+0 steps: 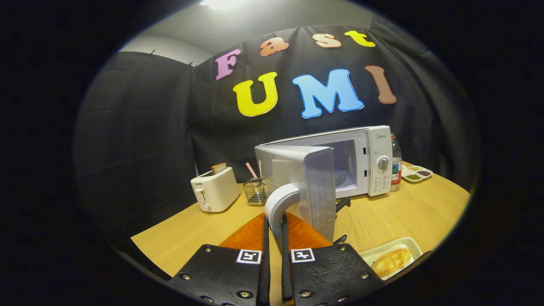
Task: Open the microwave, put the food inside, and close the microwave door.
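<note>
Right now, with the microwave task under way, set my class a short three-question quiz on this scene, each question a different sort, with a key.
1. True or false: the microwave door is shut.
2. What do the gripper fingers clamp?
A. the toaster
B. the door's curved handle
C. the bottle
3. Fill in: the food lies in a white ___ beside the gripper, not yet inside the oven.

Key: 1 false, it stands swung open; 2 B; 3 tray.
</note>
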A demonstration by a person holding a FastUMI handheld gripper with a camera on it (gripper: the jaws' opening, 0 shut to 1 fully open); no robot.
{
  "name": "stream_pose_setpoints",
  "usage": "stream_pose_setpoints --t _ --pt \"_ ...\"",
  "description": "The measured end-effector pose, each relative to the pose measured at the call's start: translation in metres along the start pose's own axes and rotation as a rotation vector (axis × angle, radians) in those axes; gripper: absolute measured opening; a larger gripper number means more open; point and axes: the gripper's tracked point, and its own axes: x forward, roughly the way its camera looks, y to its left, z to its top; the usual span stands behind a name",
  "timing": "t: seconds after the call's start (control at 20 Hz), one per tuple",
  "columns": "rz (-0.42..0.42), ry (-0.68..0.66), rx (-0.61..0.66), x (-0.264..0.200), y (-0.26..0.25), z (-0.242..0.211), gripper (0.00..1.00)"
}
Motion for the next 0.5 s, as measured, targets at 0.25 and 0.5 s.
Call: stream_pose_setpoints --t 0.25,0.5 --pt "-0.133 -0.069 -0.023 0.001 0.058 -0.008 0.11" --pt "-0.239 -0.142 -0.153 0.016 0.118 -0.019 0.11"
